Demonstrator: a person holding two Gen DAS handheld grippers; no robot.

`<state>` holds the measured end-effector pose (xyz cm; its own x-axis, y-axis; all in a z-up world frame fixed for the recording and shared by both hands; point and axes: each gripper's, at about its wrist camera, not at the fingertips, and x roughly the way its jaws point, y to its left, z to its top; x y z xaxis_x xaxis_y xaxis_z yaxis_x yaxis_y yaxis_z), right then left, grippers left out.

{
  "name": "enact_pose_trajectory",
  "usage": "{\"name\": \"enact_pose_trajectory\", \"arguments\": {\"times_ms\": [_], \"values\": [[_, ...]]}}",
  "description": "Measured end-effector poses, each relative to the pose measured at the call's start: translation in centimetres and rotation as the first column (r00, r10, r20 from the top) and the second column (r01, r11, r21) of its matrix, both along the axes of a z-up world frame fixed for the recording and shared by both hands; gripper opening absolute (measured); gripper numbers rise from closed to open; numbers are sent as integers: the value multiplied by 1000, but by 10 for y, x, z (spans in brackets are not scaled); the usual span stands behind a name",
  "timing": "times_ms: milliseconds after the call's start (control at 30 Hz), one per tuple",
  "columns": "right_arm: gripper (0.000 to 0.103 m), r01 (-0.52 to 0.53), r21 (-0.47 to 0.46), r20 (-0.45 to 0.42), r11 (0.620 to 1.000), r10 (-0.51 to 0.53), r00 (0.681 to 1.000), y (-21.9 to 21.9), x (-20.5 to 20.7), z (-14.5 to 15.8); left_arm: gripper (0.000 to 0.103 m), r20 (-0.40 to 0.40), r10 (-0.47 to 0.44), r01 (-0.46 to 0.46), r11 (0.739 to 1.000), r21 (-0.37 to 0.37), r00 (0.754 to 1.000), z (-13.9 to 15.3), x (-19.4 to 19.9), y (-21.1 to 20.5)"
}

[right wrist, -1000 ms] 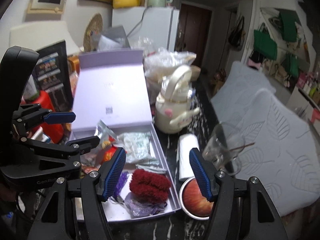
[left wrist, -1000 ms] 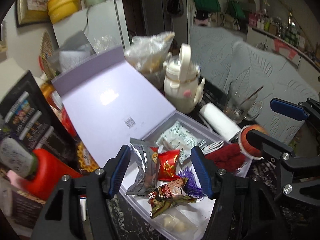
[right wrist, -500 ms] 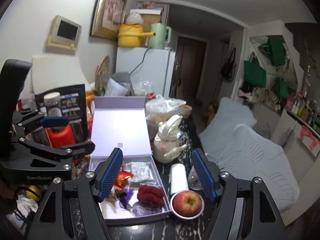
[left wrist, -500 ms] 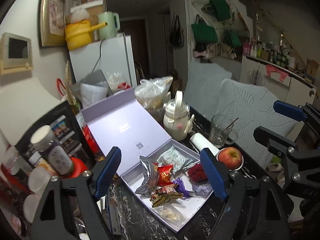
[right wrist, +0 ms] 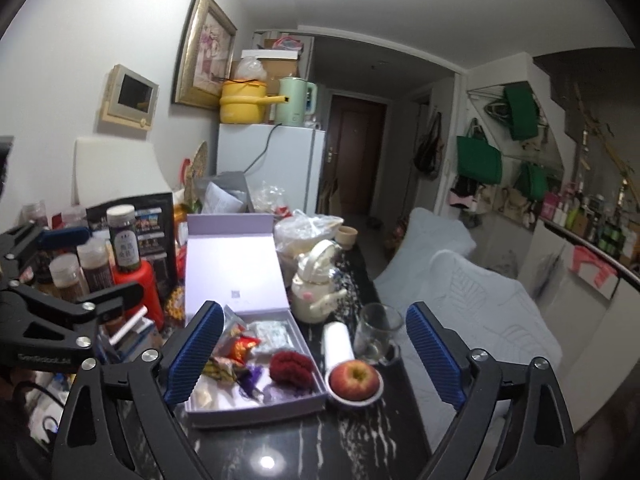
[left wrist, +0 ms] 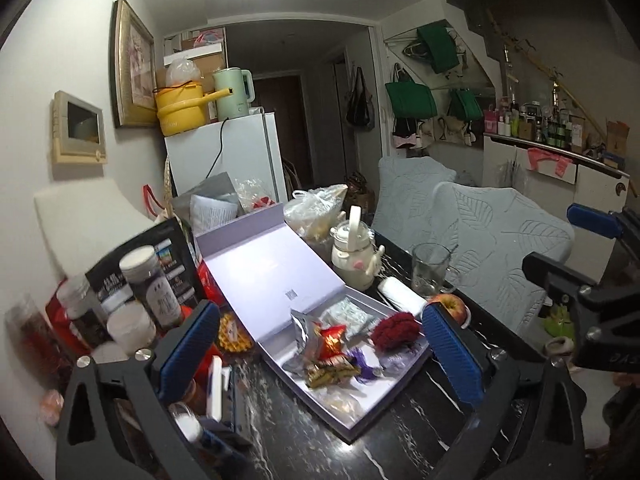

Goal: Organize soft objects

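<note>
Left gripper (left wrist: 320, 352) and right gripper (right wrist: 310, 352) nearest, jaws opening, nothing between them, clear above dark marble table (right wrist: 360, 440). Beyond: lilac box (right wrist: 256, 410), lid propped up at far side. Inside: red fluffy item (right wrist: 291, 367) at right, purple tassel (right wrist: 252, 378), snack packets (left wrist: 316, 340); near-left contents blurred. Just right of box: apple (right wrist: 354, 376) on saucer, then glass (right wrist: 376, 334). Teapot (right wrist: 316, 290) farther back.

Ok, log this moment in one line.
left tool: opening, empty | right tool: opening, empty | red fluffy item: in lilac box | lid: up
</note>
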<state>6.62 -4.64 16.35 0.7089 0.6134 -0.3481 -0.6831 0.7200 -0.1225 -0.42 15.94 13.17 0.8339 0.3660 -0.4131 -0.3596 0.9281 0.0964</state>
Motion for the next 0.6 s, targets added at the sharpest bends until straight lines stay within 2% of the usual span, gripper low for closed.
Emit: {"name": "enact_pose_trajectory", "arguments": {"times_ms": [133,367,600], "values": [[94,44,-15,10,999,-44,999,-13,-15,-16,103,-10,-15,14,999,-30,1000,-15,-13,-11],[94,81,-22,-51,996,-82,995,-35,-35,-49,103,-31,-14,13,999,-39,999,-39,-31,-28],[94,95,-60,-93,994,-100,991,-43,-52,-75,103,-63,-8,2,994,-106,998,-70,-40,-29]]}}
